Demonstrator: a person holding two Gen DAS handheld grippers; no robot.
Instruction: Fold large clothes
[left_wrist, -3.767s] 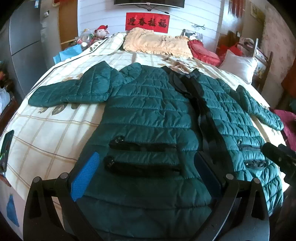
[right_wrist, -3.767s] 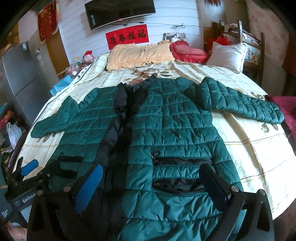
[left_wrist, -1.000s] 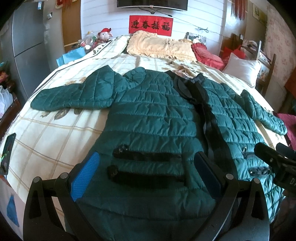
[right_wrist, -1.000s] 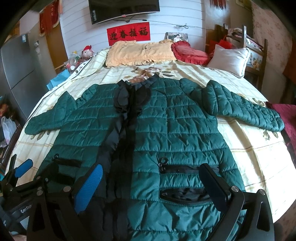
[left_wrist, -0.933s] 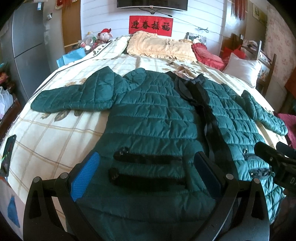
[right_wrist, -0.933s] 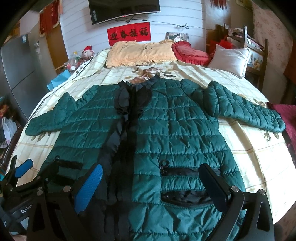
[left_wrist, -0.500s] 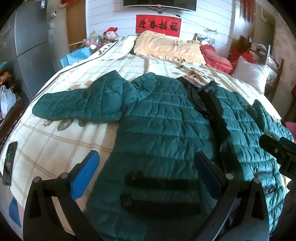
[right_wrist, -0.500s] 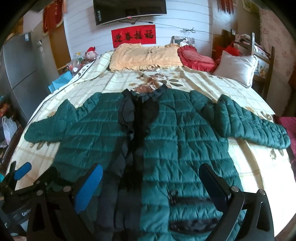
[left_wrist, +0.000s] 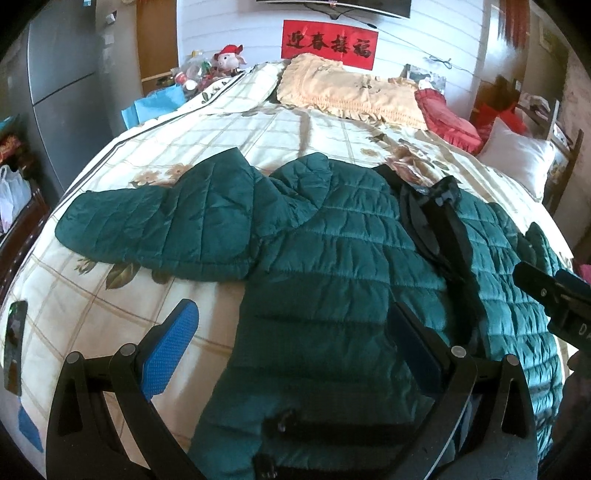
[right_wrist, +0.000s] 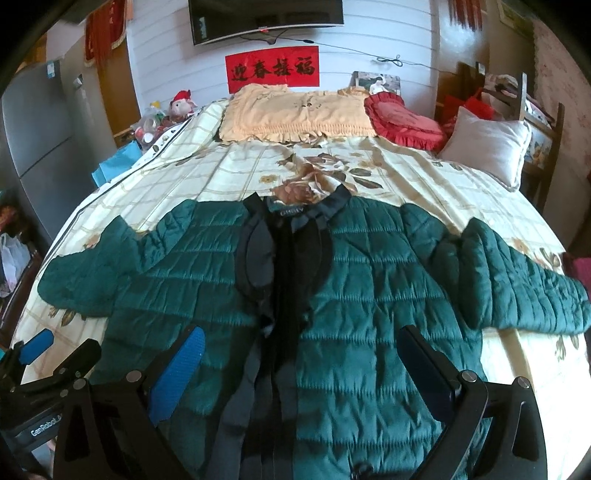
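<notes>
A large dark green quilted jacket (left_wrist: 332, 258) lies flat, front up, on the bed (left_wrist: 258, 129), with a black front placket and both sleeves spread out sideways. It also shows in the right wrist view (right_wrist: 369, 295). My left gripper (left_wrist: 291, 343) is open and empty, hovering over the jacket's left side below the left sleeve (left_wrist: 159, 229). My right gripper (right_wrist: 299, 362) is open and empty, above the jacket's middle beside the black placket (right_wrist: 288, 280). The right sleeve (right_wrist: 524, 288) reaches to the bed's right edge.
A yellow frilled pillow (right_wrist: 295, 110), a red cushion (right_wrist: 402, 122) and a white pillow (right_wrist: 487, 147) lie at the head of the bed. A grey fridge (left_wrist: 62, 85) stands left. A phone (left_wrist: 14, 343) lies at the bed's left edge.
Both grippers have moved forward up the jacket, from over the hem and pockets towards the chest. The pockets have dropped to the bottom of both views. Both stay open.
</notes>
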